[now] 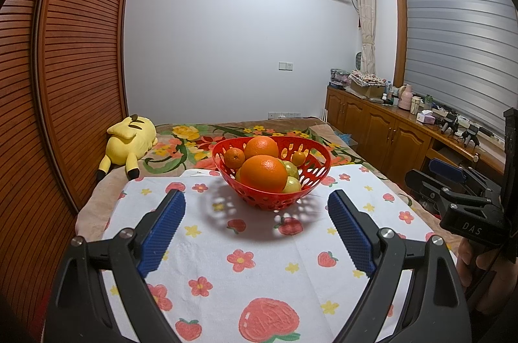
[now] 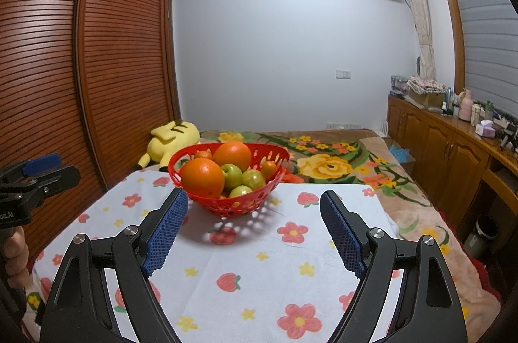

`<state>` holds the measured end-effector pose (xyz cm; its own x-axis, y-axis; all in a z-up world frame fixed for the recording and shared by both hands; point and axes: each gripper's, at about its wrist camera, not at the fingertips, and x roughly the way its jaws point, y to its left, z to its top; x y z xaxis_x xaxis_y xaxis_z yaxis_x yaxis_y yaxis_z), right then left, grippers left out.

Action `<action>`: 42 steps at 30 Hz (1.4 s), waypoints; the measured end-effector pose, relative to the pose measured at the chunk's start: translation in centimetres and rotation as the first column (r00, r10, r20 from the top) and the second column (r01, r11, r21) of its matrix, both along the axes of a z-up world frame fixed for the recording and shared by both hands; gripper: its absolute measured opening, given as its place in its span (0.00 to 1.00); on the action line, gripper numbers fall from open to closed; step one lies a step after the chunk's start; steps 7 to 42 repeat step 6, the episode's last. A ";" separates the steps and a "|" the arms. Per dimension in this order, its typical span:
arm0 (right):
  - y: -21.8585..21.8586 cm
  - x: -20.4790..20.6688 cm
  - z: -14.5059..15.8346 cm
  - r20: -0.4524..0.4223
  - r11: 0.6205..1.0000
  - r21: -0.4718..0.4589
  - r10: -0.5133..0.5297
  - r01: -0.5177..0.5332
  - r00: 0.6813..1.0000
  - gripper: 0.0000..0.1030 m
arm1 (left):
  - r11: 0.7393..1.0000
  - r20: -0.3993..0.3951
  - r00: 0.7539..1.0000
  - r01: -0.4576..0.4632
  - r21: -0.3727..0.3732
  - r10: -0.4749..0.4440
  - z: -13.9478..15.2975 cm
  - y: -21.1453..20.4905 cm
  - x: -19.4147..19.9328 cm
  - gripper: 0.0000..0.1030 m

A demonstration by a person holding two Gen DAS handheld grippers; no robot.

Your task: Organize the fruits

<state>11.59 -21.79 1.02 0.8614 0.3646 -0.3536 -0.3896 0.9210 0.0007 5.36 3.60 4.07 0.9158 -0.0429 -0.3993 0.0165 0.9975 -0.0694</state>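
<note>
left gripper (image 1: pixel 256 213): jaws wide, nothing held
right gripper (image 2: pixel 254 211): jaws wide, nothing held
basket (image 1: pixel 319 173): just ahead of both, on towel (image 1: pixel 259 262)
fruit: oranges (image 1: pixel 263 173), green apples (image 2: pixel 232 175), all in basket

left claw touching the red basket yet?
Apart. The left wrist view shows bare flowered cloth between the open left claw and the red basket; nothing sits between its fingers.

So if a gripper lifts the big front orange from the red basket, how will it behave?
The front orange looks round and firm, so it may roll once set down. It rests on smaller fruit in the red basket; lifting it could shift them.
</note>
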 end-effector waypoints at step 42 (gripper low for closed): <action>0.0 0.0 0.0 0.000 1.000 0.000 -0.001 0.001 1.000 0.83 | 1.000 0.000 1.000 -0.001 0.001 0.001 0.0 -0.1 -0.1 0.89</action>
